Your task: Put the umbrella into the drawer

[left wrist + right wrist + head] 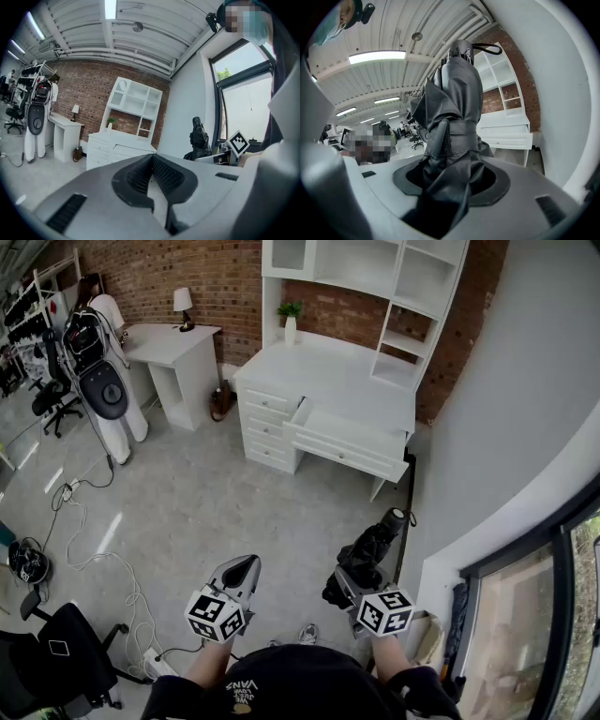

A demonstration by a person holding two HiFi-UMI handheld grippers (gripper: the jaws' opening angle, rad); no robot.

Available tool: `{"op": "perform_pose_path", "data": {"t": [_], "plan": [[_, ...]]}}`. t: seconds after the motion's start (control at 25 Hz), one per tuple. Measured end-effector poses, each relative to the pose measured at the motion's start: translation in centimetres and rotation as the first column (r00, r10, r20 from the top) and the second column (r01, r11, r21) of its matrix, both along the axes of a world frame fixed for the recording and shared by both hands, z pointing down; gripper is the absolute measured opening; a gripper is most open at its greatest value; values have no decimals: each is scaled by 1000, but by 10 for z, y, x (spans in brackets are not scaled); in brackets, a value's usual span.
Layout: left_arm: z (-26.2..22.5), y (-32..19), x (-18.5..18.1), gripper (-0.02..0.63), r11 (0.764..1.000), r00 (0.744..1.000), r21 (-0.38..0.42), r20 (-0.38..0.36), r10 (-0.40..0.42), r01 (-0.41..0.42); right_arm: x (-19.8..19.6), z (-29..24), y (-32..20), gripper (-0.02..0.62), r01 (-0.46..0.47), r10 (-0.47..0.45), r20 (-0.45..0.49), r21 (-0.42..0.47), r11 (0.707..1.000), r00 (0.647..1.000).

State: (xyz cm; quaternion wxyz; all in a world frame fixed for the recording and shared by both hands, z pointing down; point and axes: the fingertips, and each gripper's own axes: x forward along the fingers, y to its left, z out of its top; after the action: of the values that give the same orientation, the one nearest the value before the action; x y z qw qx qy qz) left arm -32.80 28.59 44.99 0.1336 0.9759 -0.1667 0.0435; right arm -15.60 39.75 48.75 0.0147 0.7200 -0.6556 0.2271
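A folded black umbrella (373,549) stands up out of my right gripper (352,582), which is shut on its lower end. In the right gripper view the umbrella (457,103) fills the centre, its fabric bunched between the jaws of the right gripper (450,173). The white desk (328,381) stands ahead across the floor, with one wide drawer (349,432) pulled open; the drawer (508,136) also shows past the umbrella. My left gripper (246,563) hangs beside the right one, shut and holding nothing. The left gripper (151,157) has its pads together in its own view, and the umbrella (198,138) shows off to its right.
A white shelf unit (394,296) with a small plant (290,315) tops the desk. A side table with a lamp (183,306) and a garment stand (103,381) are at the left. Cables (94,549) and a black chair (56,643) lie near left. A window (534,615) is at the right.
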Motion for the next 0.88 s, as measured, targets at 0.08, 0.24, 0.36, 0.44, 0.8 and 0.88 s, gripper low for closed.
{"op": "perform_pose_path", "data": {"t": [0.08, 0.24, 0.36, 0.44, 0.8, 0.88], "plan": [[-2, 0, 1, 8, 1000, 1000, 1, -6, 0, 0, 1, -1, -1, 232, 1, -1, -5, -2, 1000, 1000], [-4, -2, 3, 8, 1000, 1000, 11, -11, -3, 3, 5, 1, -2, 232, 1, -1, -21, -10, 1000, 1000], [-3, -2, 8, 8, 1000, 1000, 19, -14, -1, 1, 9, 3, -2, 232, 2, -3, -22, -12, 1000, 1000], [-3, -3, 12, 8, 1000, 1000, 18, -16, 1, 0, 13, 4, -3, 232, 5, -5, -19, -18, 1000, 1000], [1, -12, 49, 8, 1000, 1000, 21, -18, -16, 16, 46, 13, -17, 235, 27, -25, 45, -39, 999, 999], [2, -14, 62, 8, 1000, 1000, 23, -13, -20, 20, 57, 15, -20, 235, 37, -35, 48, -44, 998, 998]]}}
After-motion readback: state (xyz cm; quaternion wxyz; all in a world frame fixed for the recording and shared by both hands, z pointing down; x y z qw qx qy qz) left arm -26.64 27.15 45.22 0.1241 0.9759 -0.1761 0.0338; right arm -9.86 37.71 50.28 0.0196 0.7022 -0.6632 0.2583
